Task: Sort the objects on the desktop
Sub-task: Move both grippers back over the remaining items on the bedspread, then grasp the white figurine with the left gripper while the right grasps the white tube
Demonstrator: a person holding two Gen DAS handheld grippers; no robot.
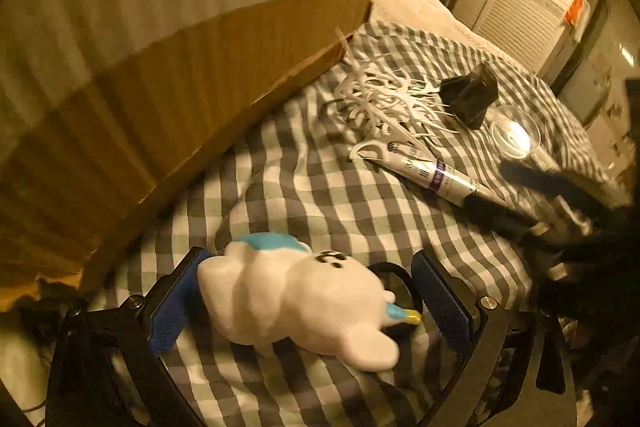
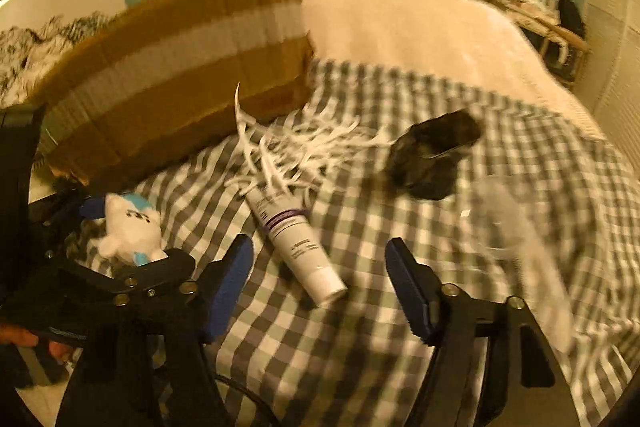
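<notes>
Sorting had barely begun: the plush toy (image 1: 296, 295) lay on the checked cloth (image 1: 320, 187) between the left gripper (image 1: 308, 303)'s parted fingers, the tube (image 2: 298, 247) lay ahead of the right gripper (image 2: 320, 287)'s open, empty fingers, everything outside the cardboard box (image 2: 180, 67).

Both claws gape — left (image 1: 308, 303), right (image 2: 320, 291).

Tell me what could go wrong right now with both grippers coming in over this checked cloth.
The left gripper straddles the plush toy with its pads apart; closing off-centre could squeeze it sideways. The right gripper hangs open near the white tube, which could roll. The two grippers are close and might collide.
</notes>
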